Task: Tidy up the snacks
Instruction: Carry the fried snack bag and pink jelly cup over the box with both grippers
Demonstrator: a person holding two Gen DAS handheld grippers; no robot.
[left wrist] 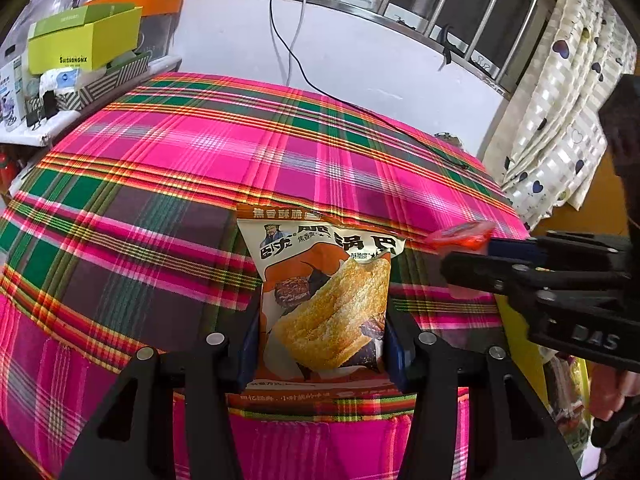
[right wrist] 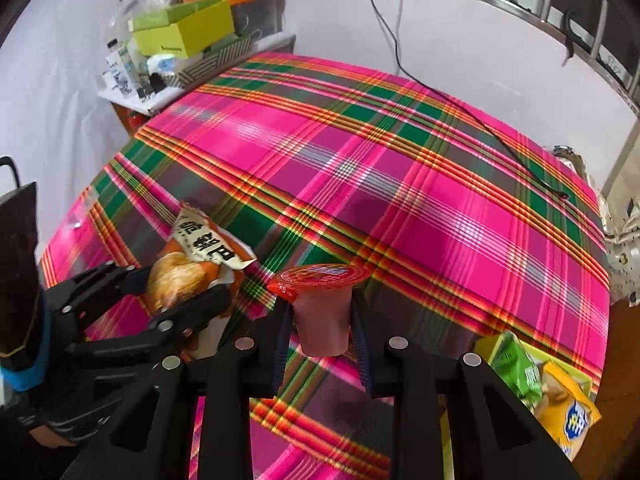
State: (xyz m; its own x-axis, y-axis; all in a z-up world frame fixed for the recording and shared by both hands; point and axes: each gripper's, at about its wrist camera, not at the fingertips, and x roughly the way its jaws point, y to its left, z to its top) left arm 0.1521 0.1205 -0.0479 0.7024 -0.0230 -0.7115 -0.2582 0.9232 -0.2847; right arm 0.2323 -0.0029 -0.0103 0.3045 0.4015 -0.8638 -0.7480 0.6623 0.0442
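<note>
While both grippers hang over a table spread with a pink, green and orange plaid cloth, each is clamped on a snack. Nearest in the right wrist view, the right gripper has its two fingers pressed against the sides of a small pink jelly cup with a red foil lid, held upright and clear of the cloth. In the left wrist view the left gripper grips the lower part of a rice-cracker packet, white and orange with black lettering, its top end pointing away from the camera above the cloth. The two grippers sit close side by side; the cup's red lid shows at the right edge of the left view. At the table's near right corner, beside the right gripper, lie a green packet and a yellow packet. Farther off, a black cable trails across the cloth from the white wall. Beyond the far left corner stands a cluttered shelf with a lime-green box, and a barred window runs along the wall behind.
</note>
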